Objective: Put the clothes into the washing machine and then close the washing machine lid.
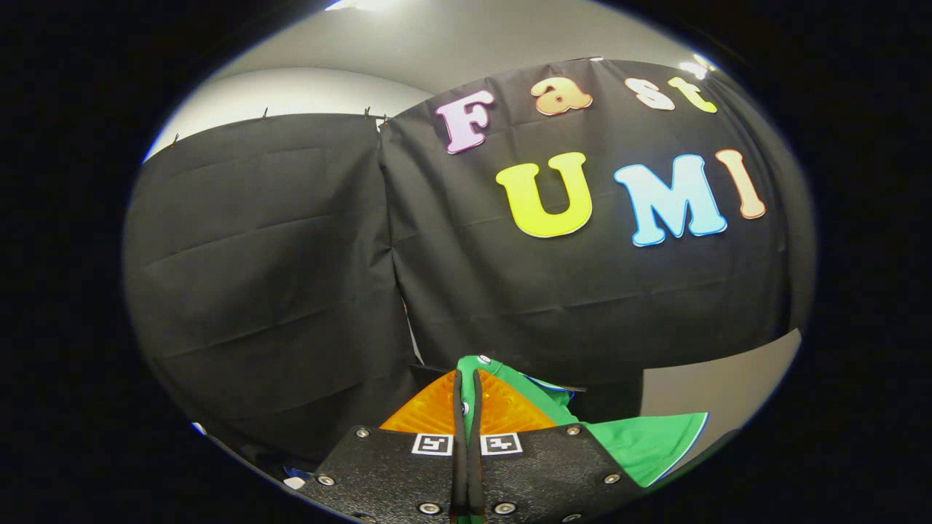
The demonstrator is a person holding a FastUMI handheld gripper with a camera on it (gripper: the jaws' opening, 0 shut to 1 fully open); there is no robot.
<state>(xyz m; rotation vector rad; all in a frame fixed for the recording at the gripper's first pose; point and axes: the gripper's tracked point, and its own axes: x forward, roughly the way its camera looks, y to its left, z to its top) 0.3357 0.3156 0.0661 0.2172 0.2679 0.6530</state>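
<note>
gripper (467, 407) — we see its orange fingers (429, 415) clenched on a green shirt (648, 444) | shirt pinched between the fingers, draping off to one side | black cloth wall (291, 276) beyond

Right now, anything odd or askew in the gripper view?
Nothing damaged or spilled. The gripper is shut on a green garment, a thin fold pinched between the orange fingers. The rest of the cloth hangs off to one side, lifted against the black cloth wall.
</note>
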